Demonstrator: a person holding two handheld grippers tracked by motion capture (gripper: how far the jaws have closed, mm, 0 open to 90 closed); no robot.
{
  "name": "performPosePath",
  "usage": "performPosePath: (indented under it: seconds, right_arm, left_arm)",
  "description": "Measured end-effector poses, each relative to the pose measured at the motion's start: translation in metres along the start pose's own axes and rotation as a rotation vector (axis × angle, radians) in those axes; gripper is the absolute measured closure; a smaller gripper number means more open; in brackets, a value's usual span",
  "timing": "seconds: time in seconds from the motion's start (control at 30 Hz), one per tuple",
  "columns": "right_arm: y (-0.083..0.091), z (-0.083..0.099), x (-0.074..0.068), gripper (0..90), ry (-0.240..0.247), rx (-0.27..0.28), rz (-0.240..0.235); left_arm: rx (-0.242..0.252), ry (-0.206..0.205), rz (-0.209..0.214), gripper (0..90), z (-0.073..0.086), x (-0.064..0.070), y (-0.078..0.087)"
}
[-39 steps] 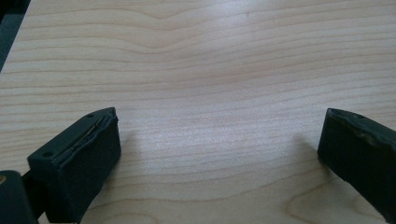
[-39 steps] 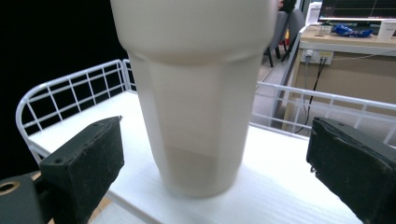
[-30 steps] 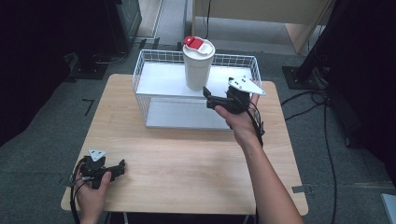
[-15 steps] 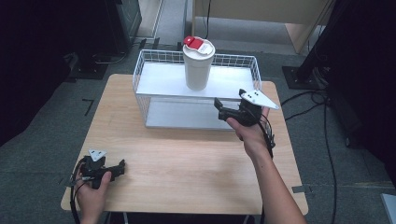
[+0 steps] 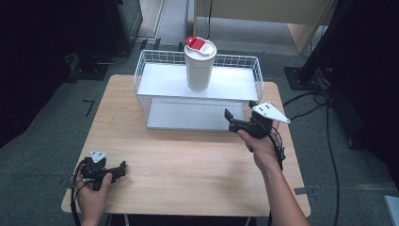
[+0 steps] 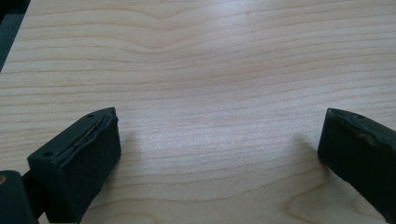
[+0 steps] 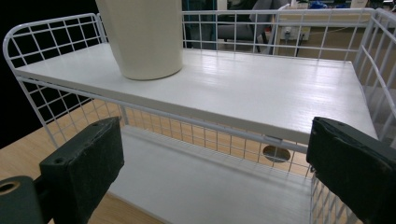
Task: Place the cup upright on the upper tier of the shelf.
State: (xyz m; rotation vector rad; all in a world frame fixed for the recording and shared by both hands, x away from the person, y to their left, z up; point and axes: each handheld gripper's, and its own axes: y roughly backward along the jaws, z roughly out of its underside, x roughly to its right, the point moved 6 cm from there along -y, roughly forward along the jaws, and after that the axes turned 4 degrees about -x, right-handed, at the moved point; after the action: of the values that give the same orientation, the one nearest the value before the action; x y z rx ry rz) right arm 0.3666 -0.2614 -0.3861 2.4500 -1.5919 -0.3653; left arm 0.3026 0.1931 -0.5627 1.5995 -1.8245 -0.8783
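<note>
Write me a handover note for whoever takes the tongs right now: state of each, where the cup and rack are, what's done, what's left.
Right tongs: open, empty, held at the front right of the white wire rack, pointing at its shelves.
Left tongs: open, empty, low over the wooden table near its front left corner.
Cream cup with the red-and-white lid: upright on the rack's top shelf, left of centre, nothing touching it.
Done: cup placed on the shelf, it seems.
Left: probably only to bring the right tongs clear of the rack; lower shelf is bare.
</note>
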Motion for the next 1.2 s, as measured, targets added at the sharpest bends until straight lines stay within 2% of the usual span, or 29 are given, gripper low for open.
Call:
performPosePath:
  seconds: [0.33, 0.87, 0.97, 1.2]
  right_arm:
    - [0.010, 0.016, 0.007, 4.2, -0.007, -0.001, 0.013]
    - [0.027, 0.053, 0.031, 3.6, -0.051, -0.021, 0.066]
    - [0.029, 0.063, 0.036, 3.6, -0.049, -0.040, 0.088]
    - [0.035, 0.080, 0.043, 3.6, -0.051, -0.071, 0.092]
  left_arm:
    - [0.001, 0.000, 0.000, 0.0, 0.000, 0.000, 0.000]
    - [-0.002, -0.001, 0.001, 0.0, 0.000, 0.000, 0.000]
    - [-0.002, -0.001, 0.001, 0.0, 0.000, 0.000, 0.000]
    - [-0.002, -0.001, 0.001, 0.0, 0.000, 0.000, 0.000]
